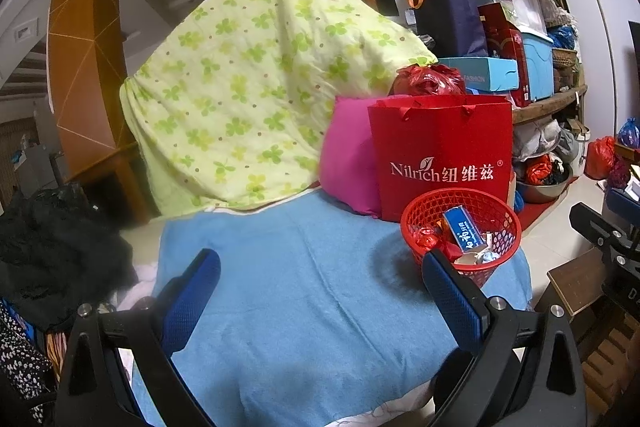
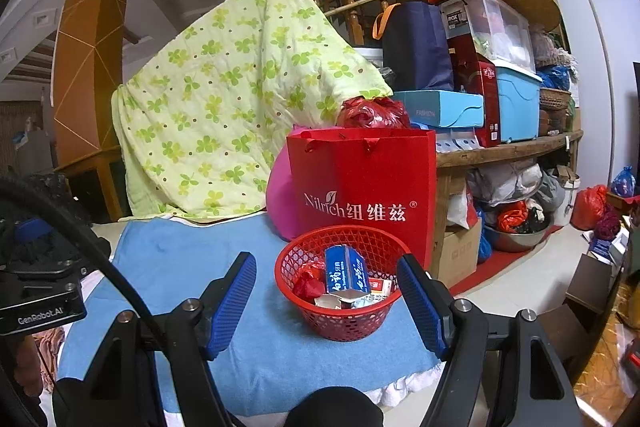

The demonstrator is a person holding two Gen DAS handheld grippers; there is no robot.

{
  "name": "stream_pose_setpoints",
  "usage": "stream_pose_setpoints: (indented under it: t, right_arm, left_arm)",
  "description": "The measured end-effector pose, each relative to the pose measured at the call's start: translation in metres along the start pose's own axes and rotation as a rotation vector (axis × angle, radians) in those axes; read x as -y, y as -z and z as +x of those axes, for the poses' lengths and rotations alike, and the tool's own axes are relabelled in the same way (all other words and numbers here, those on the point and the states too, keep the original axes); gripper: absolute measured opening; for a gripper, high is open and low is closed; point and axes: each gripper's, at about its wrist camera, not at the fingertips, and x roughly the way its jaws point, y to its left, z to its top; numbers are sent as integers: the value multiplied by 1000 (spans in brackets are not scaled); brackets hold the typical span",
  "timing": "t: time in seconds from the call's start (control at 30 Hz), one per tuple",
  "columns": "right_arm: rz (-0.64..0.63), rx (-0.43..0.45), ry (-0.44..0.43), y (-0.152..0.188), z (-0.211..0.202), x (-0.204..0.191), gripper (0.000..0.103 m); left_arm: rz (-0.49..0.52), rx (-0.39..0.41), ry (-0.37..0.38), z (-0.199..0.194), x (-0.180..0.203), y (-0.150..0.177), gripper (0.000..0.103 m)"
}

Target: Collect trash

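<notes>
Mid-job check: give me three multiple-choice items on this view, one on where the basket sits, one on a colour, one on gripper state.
1. The red mesh basket stands:
A. on the floor
B. on the blue towel, in front of the red Nilrich gift bag
C. inside the gift bag

2. The cushion beside the gift bag is:
A. pink
B. black
C. white

3. The right gripper is:
A. shut on the basket
B. shut, empty
C. open, empty

Answers: 1 B, the basket rests on the towel with the bag behind it. 2 A, its fabric is magenta pink. 3 C, the fingers stand wide apart, gripping nothing.

Both wrist views face the red basket (image 1: pixel 461 231) (image 2: pixel 343 281), right nearer.
</notes>
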Motion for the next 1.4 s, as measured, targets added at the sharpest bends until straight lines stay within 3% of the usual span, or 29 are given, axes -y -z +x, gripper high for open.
stream_pose_setpoints:
  t: [1.4]
  right_arm:
    - [20, 3, 19, 1, -1, 0, 79]
  left_arm:
    - [5, -3, 6, 1, 5, 4, 101]
